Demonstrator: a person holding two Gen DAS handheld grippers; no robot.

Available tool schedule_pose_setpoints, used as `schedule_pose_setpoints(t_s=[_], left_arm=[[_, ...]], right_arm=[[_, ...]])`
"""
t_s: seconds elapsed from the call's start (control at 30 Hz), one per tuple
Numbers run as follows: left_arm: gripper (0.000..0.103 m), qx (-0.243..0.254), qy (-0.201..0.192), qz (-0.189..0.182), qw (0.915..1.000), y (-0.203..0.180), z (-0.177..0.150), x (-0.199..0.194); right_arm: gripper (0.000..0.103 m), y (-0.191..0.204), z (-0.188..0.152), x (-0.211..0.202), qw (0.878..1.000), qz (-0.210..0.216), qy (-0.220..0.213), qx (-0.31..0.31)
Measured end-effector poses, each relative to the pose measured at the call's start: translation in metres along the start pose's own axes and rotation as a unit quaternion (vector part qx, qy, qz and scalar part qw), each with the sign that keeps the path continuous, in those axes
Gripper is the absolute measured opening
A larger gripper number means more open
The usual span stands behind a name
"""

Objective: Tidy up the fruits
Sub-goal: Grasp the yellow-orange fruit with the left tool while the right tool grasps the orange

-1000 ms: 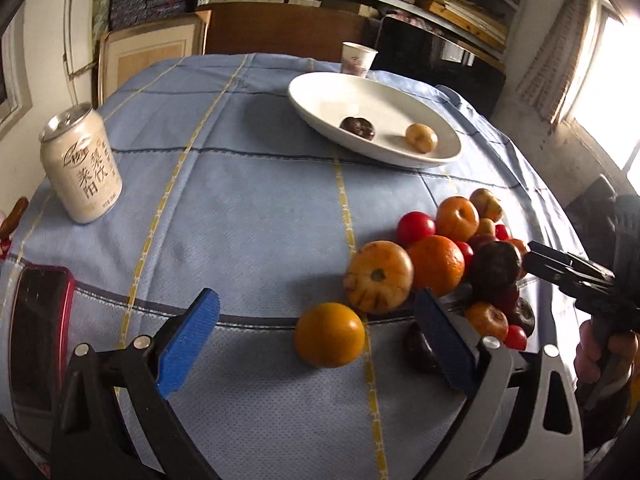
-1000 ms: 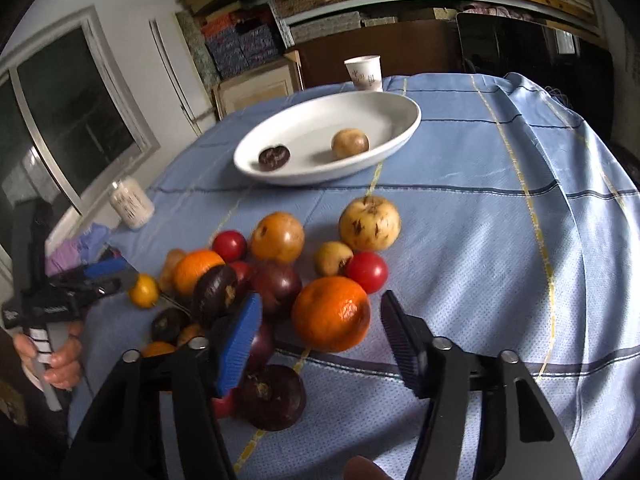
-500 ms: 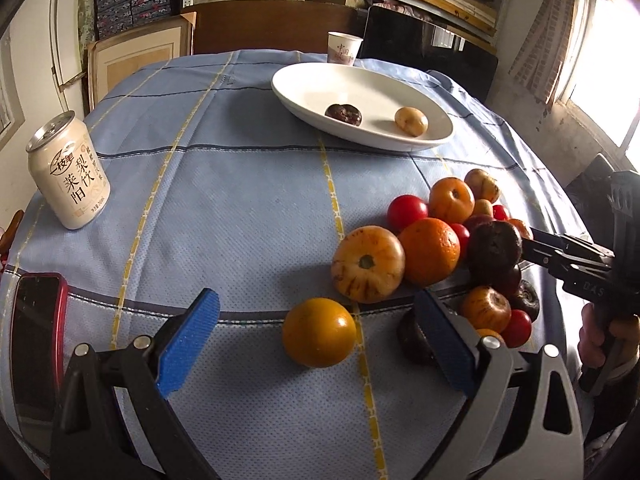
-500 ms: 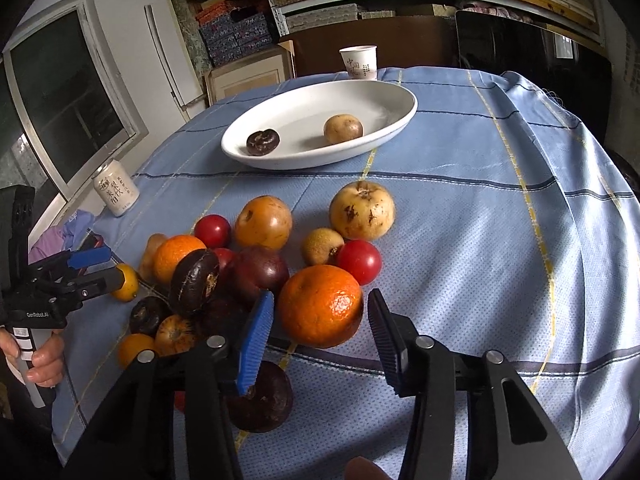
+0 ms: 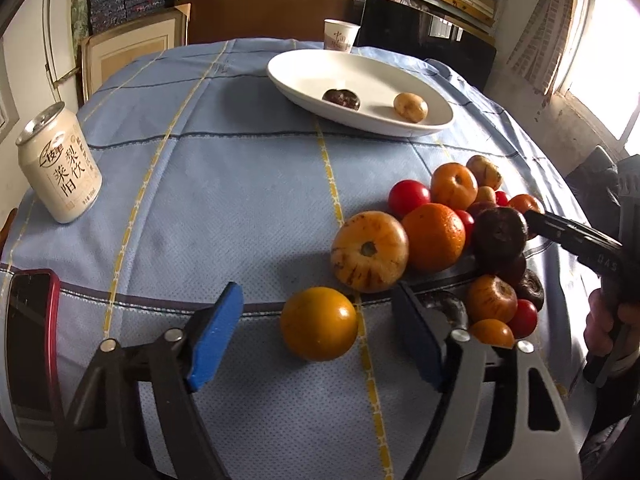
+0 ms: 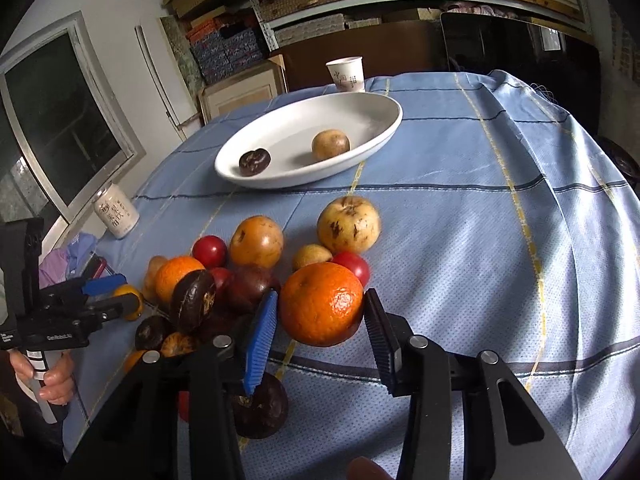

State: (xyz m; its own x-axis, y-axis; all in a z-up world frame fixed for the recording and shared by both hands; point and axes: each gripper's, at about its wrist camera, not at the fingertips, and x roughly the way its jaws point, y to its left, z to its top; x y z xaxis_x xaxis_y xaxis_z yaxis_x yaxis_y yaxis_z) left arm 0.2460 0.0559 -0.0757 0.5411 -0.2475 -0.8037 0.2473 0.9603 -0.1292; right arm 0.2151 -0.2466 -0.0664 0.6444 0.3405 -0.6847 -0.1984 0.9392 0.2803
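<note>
Two tongs (image 5: pixel 318 334) (image 6: pixel 320 328) bracketing oranges (image 5: pixel 319 323) (image 6: pixel 322 304)

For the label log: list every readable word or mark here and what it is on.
"莱阳", "梨汁饮": drink can; its small print is too small to read.
"中国" in red: paper cup; the rest is blurred.
"DAS": right gripper body.
"GenRobot.AI": left gripper body.

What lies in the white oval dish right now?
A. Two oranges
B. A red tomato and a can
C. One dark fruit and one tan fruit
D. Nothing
C: the white dish holds only a dark fruit and a tan fruit.
</note>
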Motion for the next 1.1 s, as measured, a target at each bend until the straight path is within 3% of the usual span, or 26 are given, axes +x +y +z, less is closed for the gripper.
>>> schedule_pose_setpoints(t_s=[0.27,0.4,0.67,0.87,1.1], left_arm=[[0.072,-0.004,0.006,-0.003,1.0000,0.005,-0.004,0.001],[0.058,-0.001,0.016,-0.002,0.9999,0.004,-0.007,0.005],[0.053,0.011,0.012,0.013,0.9998,0.001,-0.009,0.006],[0.038,0.025,0.011,0.004,0.9996,-0.006,-0.010,0.005],[0.038,0.031,0.006,0.020,0.9993,-0.011,-0.011,0.004]], right_arm=[[0.045,-0.002,0.001,-0.001,1.000,-0.001,-0.003,0.006],[0.045,-0.002,0.001,-0.001,1.000,-0.001,-0.002,0.006],[0.045,-0.003,0.000,0.000,1.000,-0.001,-0.002,0.008],[0.045,-0.004,-0.001,-0.002,1.000,0.001,-0.005,0.015],[0.045,-0.005,-0.001,-0.007,1.000,-0.005,-0.017,0.019]])
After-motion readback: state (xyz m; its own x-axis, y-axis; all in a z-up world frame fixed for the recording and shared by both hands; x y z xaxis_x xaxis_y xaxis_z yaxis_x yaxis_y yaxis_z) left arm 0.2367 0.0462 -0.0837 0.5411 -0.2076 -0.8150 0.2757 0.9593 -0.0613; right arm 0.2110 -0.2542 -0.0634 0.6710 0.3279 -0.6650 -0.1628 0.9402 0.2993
